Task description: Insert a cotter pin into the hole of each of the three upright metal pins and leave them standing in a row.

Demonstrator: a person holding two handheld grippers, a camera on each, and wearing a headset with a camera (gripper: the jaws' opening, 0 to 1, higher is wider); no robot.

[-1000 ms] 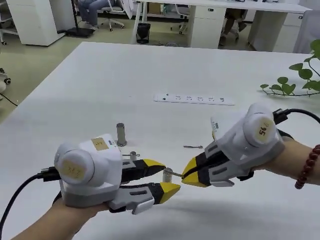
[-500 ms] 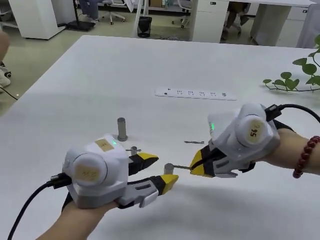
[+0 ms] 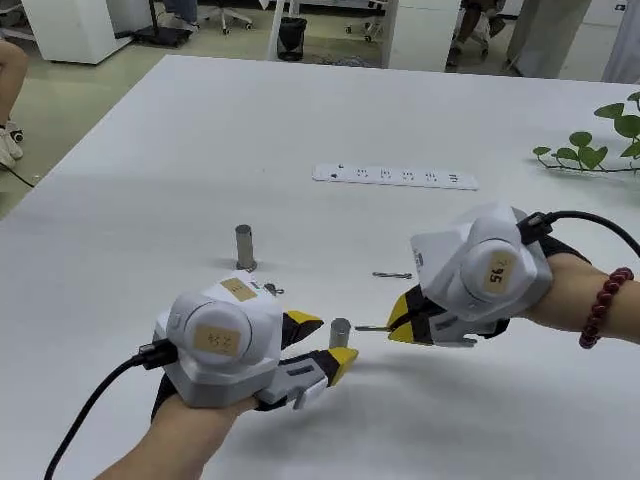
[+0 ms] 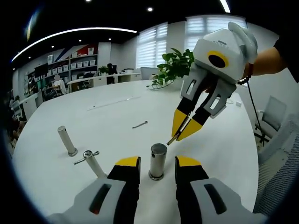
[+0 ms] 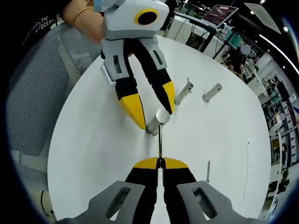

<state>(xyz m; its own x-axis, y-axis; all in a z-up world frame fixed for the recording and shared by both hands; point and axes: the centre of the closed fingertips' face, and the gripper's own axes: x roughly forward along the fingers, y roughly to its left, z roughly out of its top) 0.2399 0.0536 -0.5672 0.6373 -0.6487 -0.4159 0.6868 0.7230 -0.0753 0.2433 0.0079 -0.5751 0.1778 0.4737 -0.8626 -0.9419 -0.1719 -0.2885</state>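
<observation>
A short upright metal pin stands between the open jaws of my left gripper, with a gap on each side in the left gripper view. My right gripper is shut on a cotter pin that points at this metal pin's top. The cotter pin's tip reaches the pin; whether it sits in the hole I cannot tell. A second metal pin carries a cotter pin through it. A third, bare metal pin stands farther back.
A loose cotter pin lies on the white table behind my right gripper. A white power strip lies farther back, and a leafy plant trails at the right edge. Cables run from both grippers.
The camera has shifted, so the whole picture moved. Both grippers keep about the same places around the near metal pin, the right one still holding the cotter pin at its top.
</observation>
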